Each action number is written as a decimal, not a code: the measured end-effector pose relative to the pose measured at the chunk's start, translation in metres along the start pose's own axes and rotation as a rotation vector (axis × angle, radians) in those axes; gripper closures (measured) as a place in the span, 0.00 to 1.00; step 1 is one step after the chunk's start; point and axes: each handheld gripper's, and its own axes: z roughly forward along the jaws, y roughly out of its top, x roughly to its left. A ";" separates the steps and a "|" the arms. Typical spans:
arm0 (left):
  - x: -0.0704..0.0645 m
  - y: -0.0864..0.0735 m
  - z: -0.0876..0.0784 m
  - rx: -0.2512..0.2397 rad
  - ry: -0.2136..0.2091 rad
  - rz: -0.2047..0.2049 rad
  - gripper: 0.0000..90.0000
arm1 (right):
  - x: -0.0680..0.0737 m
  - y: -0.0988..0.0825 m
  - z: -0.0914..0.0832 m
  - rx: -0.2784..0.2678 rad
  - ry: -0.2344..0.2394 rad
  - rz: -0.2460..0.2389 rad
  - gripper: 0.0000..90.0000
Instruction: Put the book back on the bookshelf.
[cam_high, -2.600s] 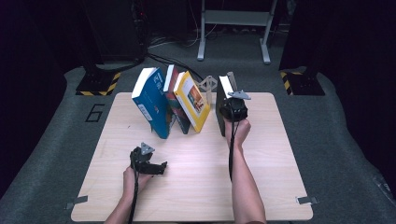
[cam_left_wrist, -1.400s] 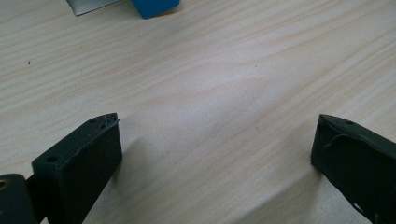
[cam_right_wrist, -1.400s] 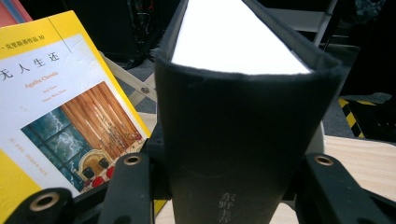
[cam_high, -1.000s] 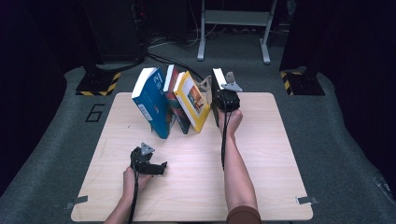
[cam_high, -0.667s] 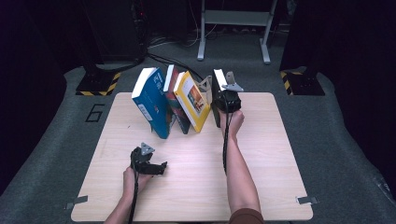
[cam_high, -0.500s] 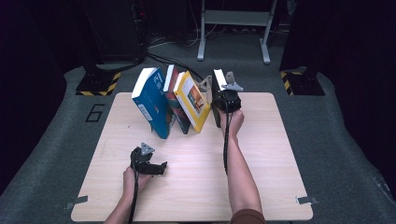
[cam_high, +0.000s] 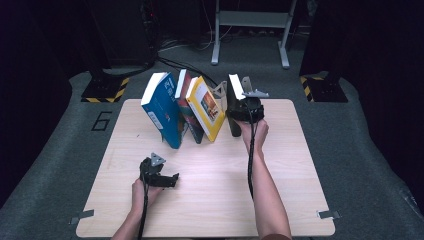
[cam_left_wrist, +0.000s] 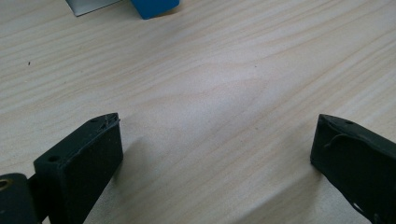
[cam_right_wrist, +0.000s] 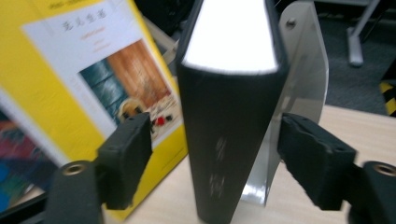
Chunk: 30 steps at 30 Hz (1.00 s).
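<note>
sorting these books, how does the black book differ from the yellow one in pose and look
The black book stands nearly upright against the metal bookend; the yellow book leans steeply. The black book shows a plain dark spine; the yellow book shows a pictured cover. The black book sits between the right gripper's open jaws, untouched; the yellow book lies outside them. Both stand on the table.

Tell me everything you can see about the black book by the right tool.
The black book has a dark matte spine and a white page block. It stands upright on the wooden table against a grey metal bookend, right of the leaning yellow book. It sits between the jaws of the right tool, which have just been opening; both pads stand clear of it.
</note>
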 end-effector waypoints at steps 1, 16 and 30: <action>0.000 0.000 0.000 0.000 0.000 0.000 0.02 | 0.000 -0.001 -0.002 0.014 0.005 -0.006 0.24; 0.000 0.000 0.000 0.000 0.001 0.002 0.02 | -0.006 -0.033 -0.044 0.142 0.117 -0.062 0.06; 0.000 0.000 0.000 0.000 0.001 0.002 0.02 | -0.033 -0.094 -0.082 0.220 0.094 -0.069 0.00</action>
